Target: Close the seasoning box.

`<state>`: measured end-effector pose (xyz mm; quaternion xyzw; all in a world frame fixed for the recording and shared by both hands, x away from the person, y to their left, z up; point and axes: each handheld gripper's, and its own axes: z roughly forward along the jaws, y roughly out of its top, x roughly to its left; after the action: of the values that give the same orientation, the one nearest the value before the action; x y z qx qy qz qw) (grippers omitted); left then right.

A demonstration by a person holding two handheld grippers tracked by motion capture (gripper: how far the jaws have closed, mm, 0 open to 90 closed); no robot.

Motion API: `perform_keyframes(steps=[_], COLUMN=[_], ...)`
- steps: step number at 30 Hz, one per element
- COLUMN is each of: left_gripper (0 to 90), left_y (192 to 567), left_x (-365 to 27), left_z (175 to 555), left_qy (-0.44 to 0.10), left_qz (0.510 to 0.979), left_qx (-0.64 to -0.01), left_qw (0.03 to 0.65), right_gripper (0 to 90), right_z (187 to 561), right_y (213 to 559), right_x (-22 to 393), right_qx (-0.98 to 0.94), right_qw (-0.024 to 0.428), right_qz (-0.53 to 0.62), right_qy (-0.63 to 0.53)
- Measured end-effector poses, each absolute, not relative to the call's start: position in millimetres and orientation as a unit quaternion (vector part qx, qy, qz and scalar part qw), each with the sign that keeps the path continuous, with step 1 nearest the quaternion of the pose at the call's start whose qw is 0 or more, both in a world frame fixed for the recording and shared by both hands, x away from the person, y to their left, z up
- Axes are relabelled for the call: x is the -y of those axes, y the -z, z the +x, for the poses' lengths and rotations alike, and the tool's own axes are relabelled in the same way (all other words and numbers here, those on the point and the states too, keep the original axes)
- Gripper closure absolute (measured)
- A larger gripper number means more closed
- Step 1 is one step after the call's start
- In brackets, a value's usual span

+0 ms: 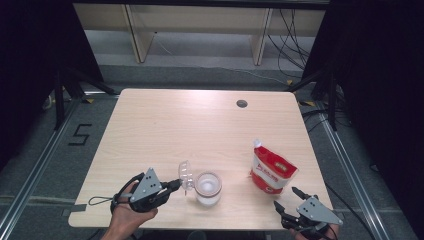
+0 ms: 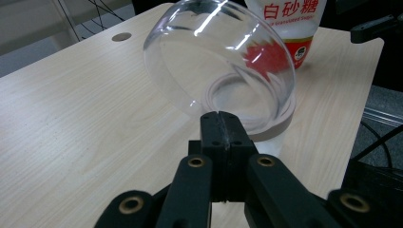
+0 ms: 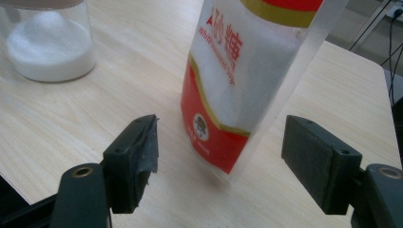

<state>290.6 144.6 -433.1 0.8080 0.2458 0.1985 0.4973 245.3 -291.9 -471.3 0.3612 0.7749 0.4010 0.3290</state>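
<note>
While left gripper pinches clear lid beside jar, right gripper wide open, empty, near sugar bag

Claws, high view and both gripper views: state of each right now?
Left claw: shut on the clear lid of the jar.
Right claw: open, holding nothing; sugar bag just ahead.
</note>
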Motion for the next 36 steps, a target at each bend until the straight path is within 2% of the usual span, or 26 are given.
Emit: perform_keyframes(steps=[15,24,31,35,36], left_gripper=[88.9,85.6,70.5,54.7,50.6], left_y=[434,434,440,442,443], left_x=[-132,-136,-145,-150,-152], left_z=[292,292,289,286,286], left_qy=[-0.189,-0.187,-0.157,-0.16,-0.163], left_qz=[0.81,0.807,0.799,0.798,0.8], left_qx=[-0.241,-0.241,-0.261,-0.263,-0.259], left_qw=[0.501,0.506,0.519,0.518,0.517], right_gripper=[28.9,28.9,28.9,28.8,28.8], right_z=[246,245,245,245,245], right_y=[472,472,471,471,471], right_x=[291,291,290,291,291], right_qx=[-0.778,-0.78,-0.777,-0.777,-0.776], right_qw=[0.331,0.331,0.325,0.333,0.322], right_qz=[0.356,0.354,0.361,0.354,0.359], right_qy=[-0.398,-0.397,-0.4,-0.401,-0.405])
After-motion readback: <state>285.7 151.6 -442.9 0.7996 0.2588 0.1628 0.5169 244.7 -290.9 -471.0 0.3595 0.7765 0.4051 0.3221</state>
